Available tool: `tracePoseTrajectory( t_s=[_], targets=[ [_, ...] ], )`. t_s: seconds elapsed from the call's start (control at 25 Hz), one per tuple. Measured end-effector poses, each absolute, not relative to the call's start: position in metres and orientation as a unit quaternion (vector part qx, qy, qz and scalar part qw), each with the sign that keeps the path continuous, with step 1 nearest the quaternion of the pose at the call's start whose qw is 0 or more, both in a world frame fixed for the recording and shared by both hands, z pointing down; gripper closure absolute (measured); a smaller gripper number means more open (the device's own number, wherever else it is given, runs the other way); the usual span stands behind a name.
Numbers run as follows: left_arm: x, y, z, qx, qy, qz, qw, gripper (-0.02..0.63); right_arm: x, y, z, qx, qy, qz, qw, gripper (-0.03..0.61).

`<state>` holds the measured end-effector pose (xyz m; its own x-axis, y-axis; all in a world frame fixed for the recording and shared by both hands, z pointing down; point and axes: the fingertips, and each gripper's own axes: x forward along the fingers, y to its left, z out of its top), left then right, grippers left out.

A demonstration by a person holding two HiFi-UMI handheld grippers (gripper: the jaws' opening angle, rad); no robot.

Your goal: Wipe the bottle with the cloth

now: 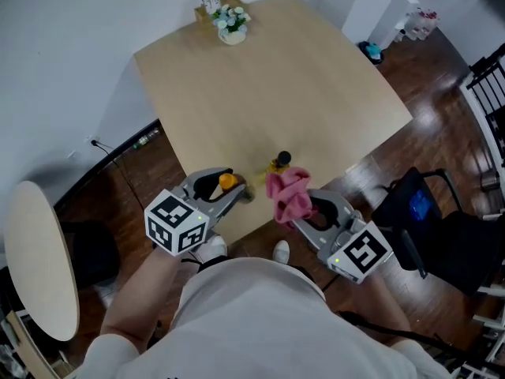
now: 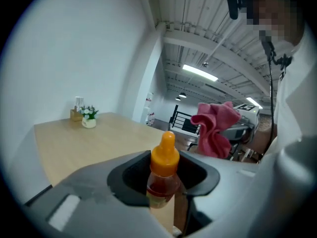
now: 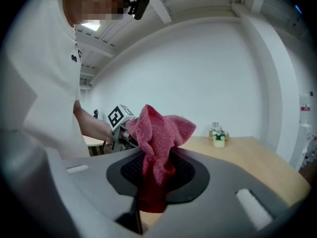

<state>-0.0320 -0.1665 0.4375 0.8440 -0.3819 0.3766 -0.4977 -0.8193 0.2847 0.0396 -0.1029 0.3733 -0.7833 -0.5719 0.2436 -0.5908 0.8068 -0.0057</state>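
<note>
A small bottle (image 1: 227,181) with an orange teat-shaped cap and reddish contents is upright between the jaws of my left gripper (image 1: 233,188), which is shut on its body. In the left gripper view the bottle (image 2: 164,158) stands up out of the left gripper (image 2: 163,183). My right gripper (image 1: 304,212) is shut on a pink cloth (image 1: 289,195), held bunched just right of the bottle and apart from it. The cloth (image 3: 159,142) rises out of the right gripper (image 3: 155,178) in the right gripper view. Both are above the near edge of the wooden table (image 1: 260,85).
A second small bottle with a black cap (image 1: 279,162) stands on the table just beyond the cloth. A white pot of flowers (image 1: 232,24) and a small card holder (image 1: 208,2) sit at the far corner. A round side table (image 1: 35,259) is left, a black chair (image 1: 442,227) right.
</note>
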Motion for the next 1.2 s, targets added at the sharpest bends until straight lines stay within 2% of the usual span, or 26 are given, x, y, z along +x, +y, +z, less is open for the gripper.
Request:
tracePoseTrajectory(
  t_s=[0.2,0.4,1.0,1.2],
  targets=[
    [-0.020,-0.141,0.398,0.956,-0.192,0.108,0.192,0.450,0.004,-0.112,0.345,0.251,-0.965,0.008,0.077,0.489],
    [-0.003,-0.112,0.376,0.960,-0.193,0.079,0.188,0.449,0.009,-0.093,0.354,0.221,-0.973,0.008,0.070,0.489],
    [-0.036,-0.126,0.321,0.951,-0.245,0.021,0.190,0.449,0.029,-0.096,0.440,0.230,-0.957,0.084,0.155,0.489],
    [-0.044,-0.136,0.330,0.942,-0.266,0.029,0.201,0.449,0.028,-0.091,0.399,0.231,-0.963,0.035,0.134,0.489]
  ],
)
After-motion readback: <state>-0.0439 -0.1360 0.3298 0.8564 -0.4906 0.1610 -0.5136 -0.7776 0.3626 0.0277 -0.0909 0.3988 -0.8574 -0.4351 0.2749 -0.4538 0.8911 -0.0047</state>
